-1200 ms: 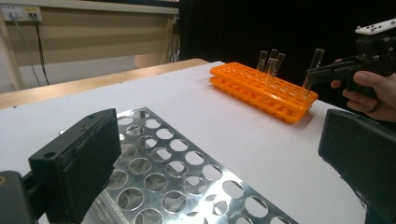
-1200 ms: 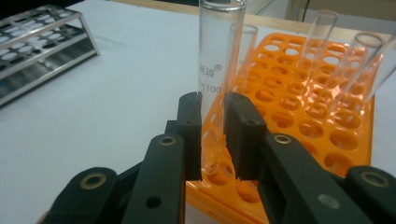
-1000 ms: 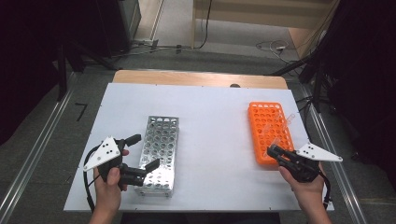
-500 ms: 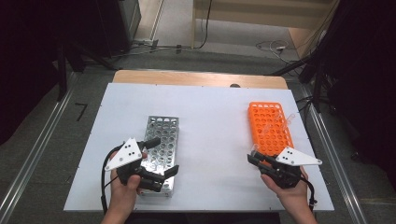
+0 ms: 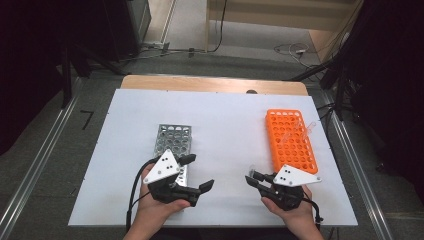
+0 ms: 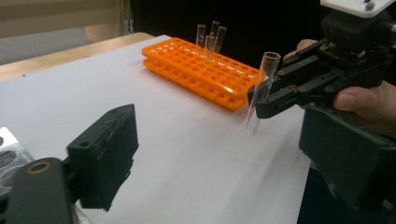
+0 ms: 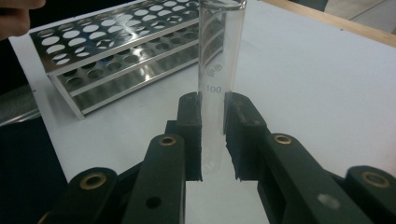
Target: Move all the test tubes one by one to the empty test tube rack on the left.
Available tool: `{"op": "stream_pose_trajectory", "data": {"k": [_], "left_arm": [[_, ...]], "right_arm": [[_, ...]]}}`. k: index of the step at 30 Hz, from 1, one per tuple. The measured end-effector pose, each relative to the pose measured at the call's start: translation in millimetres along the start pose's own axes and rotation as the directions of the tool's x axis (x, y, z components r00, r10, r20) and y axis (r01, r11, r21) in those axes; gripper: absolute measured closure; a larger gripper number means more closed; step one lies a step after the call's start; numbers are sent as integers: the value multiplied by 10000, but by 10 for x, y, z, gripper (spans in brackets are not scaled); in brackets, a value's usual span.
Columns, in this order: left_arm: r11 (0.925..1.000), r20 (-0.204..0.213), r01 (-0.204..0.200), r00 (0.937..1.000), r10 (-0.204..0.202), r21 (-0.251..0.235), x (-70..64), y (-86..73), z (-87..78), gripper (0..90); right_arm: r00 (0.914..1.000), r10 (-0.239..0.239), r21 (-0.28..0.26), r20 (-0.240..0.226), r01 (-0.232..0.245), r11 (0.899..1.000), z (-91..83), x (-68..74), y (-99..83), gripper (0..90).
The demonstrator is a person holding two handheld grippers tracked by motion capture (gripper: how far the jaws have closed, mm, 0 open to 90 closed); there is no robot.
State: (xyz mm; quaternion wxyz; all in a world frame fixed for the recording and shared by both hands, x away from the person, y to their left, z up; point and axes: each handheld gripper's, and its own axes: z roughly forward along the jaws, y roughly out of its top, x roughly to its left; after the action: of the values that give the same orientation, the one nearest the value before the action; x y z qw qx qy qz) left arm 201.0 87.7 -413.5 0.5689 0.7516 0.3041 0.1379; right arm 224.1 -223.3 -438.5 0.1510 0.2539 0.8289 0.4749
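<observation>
Clear glass test tube (image 7: pixel 215 60), empty, clamped between the jaws of the right gripper (image 5: pixel 256 178); the pads close on its lower part, just under a printed "100" mark. In the left gripper view the tube (image 6: pixel 260 91) stands nearly upright, slightly tilted, its rounded bottom off the white table (image 5: pixel 225 120). It is held just beside the near left corner of the orange rack (image 5: pixel 290 140), apart from it, on the side facing the metal rack (image 5: pixel 171 150).

Orange rack: plastic, lying flat at the right of the table. A few more glass tubes (image 6: pixel 210 35) stand in holes at its far end.

Left gripper (image 5: pixel 195 172): jaws wide apart, nothing between them. It hovers at the near end of the metal rack and points across the table toward the orange rack and the held tube. One of its black jaws (image 6: pixel 105 154) shows large in its own view.

Metal rack (image 7: pixel 116 51): shiny steel, its visible holes empty, well apart from the orange rack.
</observation>
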Motion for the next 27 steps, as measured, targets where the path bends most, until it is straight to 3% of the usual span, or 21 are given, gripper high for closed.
{"op": "stream_pose_trajectory", "data": {"k": [7,16,27], "left_arm": [[9992,4,-140,9999,140,369,-118,-6,124,322],[9981,492,-246,9986,218,570,-197,-22,216,402],[9956,900,-542,9948,472,769,-284,-40,297,575]], "right_arm": [[9978,-623,246,-217,628,9977,92,185,34,744],[9950,-945,407,-329,959,9946,161,303,48,743],[9893,-1391,592,-432,1415,9882,214,419,60,744]]}}
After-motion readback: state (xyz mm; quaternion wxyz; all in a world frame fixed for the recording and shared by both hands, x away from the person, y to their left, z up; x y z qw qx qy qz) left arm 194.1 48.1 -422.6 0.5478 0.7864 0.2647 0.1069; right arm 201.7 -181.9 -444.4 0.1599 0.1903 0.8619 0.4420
